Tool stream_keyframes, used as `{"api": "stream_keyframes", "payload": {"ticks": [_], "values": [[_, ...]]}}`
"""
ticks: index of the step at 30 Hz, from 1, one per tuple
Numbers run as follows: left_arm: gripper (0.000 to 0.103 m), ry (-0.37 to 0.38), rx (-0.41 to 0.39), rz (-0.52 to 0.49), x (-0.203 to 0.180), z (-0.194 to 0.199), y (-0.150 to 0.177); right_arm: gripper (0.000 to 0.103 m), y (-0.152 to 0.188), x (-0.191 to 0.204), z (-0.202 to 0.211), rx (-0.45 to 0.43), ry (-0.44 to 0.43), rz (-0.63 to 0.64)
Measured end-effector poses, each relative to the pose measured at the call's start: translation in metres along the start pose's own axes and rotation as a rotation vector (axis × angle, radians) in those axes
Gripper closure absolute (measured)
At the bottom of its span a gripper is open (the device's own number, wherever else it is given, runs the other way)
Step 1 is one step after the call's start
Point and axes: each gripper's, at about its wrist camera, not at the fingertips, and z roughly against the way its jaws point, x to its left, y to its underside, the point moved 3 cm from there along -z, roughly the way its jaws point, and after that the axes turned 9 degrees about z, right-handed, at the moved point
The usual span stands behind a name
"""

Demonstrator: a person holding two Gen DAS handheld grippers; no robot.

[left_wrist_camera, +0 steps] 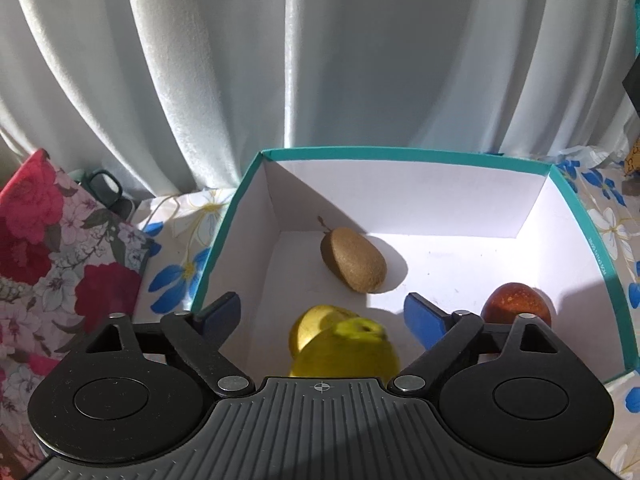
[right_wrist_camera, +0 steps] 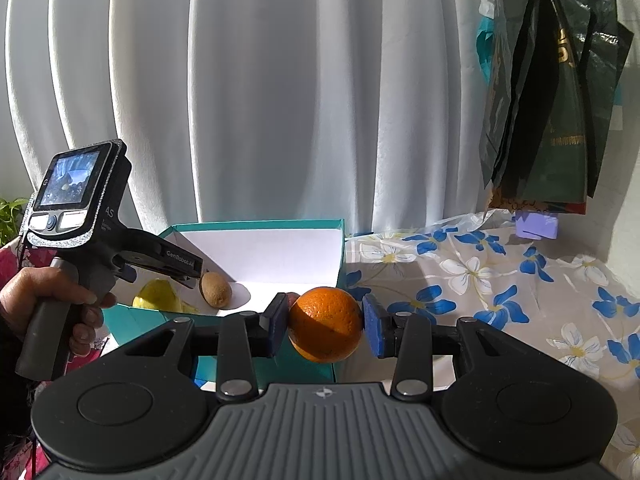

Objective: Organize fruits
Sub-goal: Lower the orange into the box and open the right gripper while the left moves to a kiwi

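My way into the box (left_wrist_camera: 400, 155) is open from above; a kiwi (left_wrist_camera: 353, 259), pears (left_wrist_camera: 344, 346) and a red fruit (left_wrist_camera: 516, 305) crowd its near floor.

"GenRobot AI" runs in pale lettering along the black arm of the left gripper (right_wrist_camera: 182, 266), "AS" sits on its body; the box (left_wrist_camera: 600, 256) rim's small print is illegible.

Your left wrist view: the green-yellow fruit (left_wrist_camera: 352, 350) is motion-blurred, its lower part hidden behind the gripper body. It covers most of a yellow fruit (left_wrist_camera: 316, 322) behind it. The red fruit (left_wrist_camera: 516, 304) is partly hidden by the linkage.

Your right wrist view: the teal box (right_wrist_camera: 312, 226) hides the red fruit almost wholly. The hanging bags (right_wrist_camera: 548, 92) run off the top edge.
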Motion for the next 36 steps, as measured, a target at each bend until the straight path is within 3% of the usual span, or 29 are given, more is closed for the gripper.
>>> {"api": "stream_keyframes", "payload": {"ticks": [8, 14, 19, 36], "values": [[0.002, -0.031, -0.036, 0.074, 0.023, 0.05, 0.014, 0.064, -0.003, 0.001, 0.005, -0.019, 0.007, 0.005], [0.002, -0.059, 0.007, 0.117, 0.041, 0.071, 0.041, 0.064, -0.007, 0.0, 0.007, -0.038, 0.016, 0.01], [0.002, -0.054, 0.06, 0.114, 0.042, 0.074, 0.062, 0.064, -0.011, 0.001, 0.01, -0.053, 0.014, 0.02], [0.002, -0.099, 0.109, 0.143, 0.064, 0.087, 0.089, 0.064, -0.021, 0.01, 0.006, -0.076, -0.03, 0.057]]}}
